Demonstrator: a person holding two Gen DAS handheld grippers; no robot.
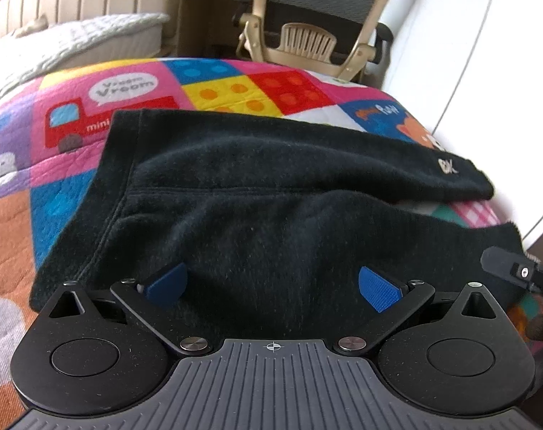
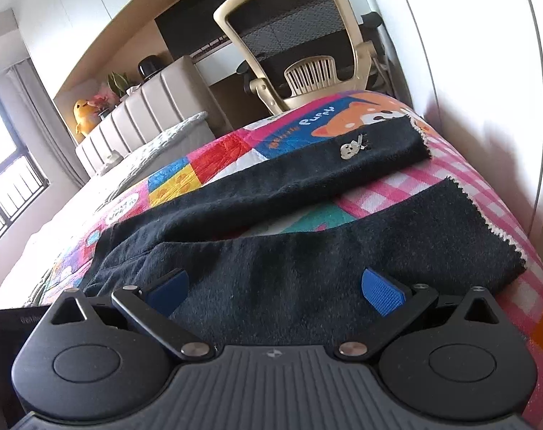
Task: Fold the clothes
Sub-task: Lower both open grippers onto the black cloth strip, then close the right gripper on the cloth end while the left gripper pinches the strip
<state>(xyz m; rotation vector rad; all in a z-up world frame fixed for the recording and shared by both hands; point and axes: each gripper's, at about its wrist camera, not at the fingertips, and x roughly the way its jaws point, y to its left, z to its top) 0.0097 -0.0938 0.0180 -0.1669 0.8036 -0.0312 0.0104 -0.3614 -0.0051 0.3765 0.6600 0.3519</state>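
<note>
Both grippers, left gripper (image 1: 273, 283) and right gripper (image 2: 275, 288), hover with blue pads spread wide over black trousers (image 1: 257, 193), gripping nothing. These lie flat on a colourful patchwork quilt (image 1: 74, 114), legs splayed toward the right. Beyond the bed's far edge stands a beige office chair (image 2: 307, 46).

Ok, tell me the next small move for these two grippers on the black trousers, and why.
Probably lower and close both on the near edge. The left gripper and right gripper hover open over the black trousers, holding nothing. The two legs lie spread apart on the quilt, so the near leg likely needs lifting onto the far one.
</note>
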